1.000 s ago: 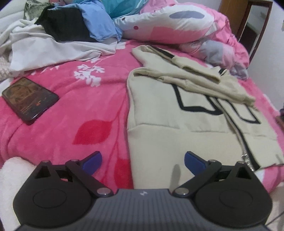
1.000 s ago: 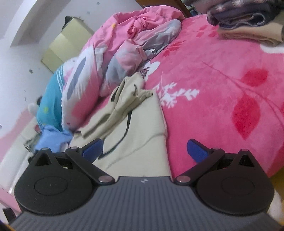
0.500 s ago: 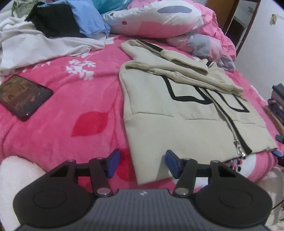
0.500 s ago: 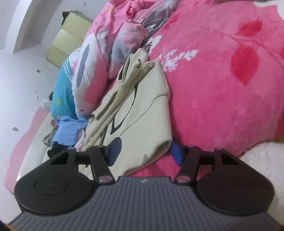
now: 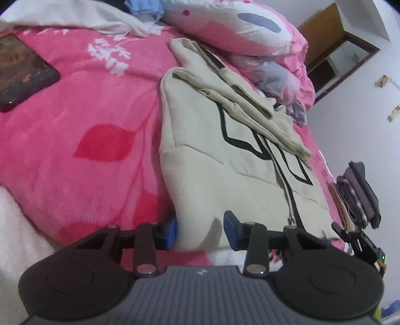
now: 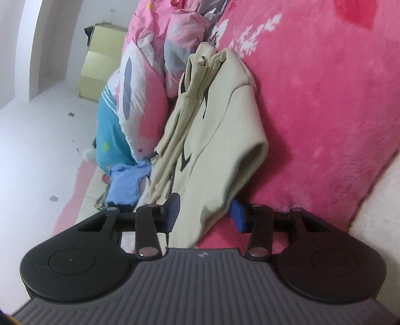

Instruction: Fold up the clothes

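A beige zip hoodie (image 5: 215,160) with black lines lies flat on the pink blanket (image 5: 82,120), sleeves folded across its chest. My left gripper (image 5: 200,231) straddles its near left hem corner, jaws partly closed with a gap still showing. My right gripper (image 6: 206,212) straddles the other hem corner of the hoodie (image 6: 220,140), which is lifted and bunched between the blue pads (image 6: 238,216); the jaws are partly closed and I cannot tell if they pinch the cloth.
A dark phone (image 5: 20,72) lies on the blanket at far left. A pink quilt and pillow (image 5: 240,27) lie behind the hoodie. A stack of folded clothes (image 5: 357,195) sits at right. White and blue garments (image 5: 120,17) are piled at the back.
Both grippers have moved in onto the hoodie's hem corners and their jaws have narrowed from wide open. The right corner has lifted off the blanket.
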`<state>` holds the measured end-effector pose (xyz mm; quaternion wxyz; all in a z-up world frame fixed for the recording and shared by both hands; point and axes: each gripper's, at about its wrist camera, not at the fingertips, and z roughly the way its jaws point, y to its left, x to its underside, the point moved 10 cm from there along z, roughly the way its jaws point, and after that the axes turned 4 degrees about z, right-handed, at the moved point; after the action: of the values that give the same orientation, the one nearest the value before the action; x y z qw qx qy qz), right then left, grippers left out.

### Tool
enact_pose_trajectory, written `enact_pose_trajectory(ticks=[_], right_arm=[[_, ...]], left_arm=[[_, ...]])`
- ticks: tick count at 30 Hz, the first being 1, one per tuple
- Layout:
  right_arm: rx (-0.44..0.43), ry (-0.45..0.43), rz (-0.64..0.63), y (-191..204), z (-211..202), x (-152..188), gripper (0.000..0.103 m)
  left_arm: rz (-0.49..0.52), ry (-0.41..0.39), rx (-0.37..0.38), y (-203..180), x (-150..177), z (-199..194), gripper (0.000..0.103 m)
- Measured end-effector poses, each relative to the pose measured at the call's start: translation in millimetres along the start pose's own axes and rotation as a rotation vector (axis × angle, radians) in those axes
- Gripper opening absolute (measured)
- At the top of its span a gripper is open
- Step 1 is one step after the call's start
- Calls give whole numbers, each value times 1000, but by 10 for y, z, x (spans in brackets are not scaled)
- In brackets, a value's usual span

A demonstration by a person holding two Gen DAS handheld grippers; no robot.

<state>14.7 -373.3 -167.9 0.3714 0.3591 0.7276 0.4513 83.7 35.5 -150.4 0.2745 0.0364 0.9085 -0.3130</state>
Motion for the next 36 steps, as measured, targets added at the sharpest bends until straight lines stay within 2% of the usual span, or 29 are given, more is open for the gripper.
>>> enact_pose_trajectory(ticks=[8, 11, 14, 15, 18, 19, 22, 28, 36], right_arm=[[-55, 25, 10, 111, 207, 32, 35], [-69, 52, 26, 92, 305, 110, 29], [-88, 55, 17, 162, 379, 85, 28], [-96, 55, 13, 190, 400, 75, 28], [-90, 28, -15, 244, 428, 40, 8], [-87, 16, -26, 263, 430, 29, 7], [-112, -11, -61, 396, 415, -28, 6], [-149, -39, -148, 763, 484, -232, 6], [-200, -79, -264, 1260, 633, -571, 5]], left_arm=[[88, -75, -1, -138, -20, 71, 39], [87, -84, -1, -153, -39, 84, 39], [86, -87, 2, -199, -109, 84, 39], [90, -95, 2, -219, -127, 78, 37], [96, -125, -14, -252, -178, 53, 22], [94, -138, -12, -262, -197, 35, 16], [88, -181, 5, -309, -272, -35, 13], [65, -269, 76, -464, -600, -170, 12], [72, -372, 134, -661, -1287, -206, 12]])
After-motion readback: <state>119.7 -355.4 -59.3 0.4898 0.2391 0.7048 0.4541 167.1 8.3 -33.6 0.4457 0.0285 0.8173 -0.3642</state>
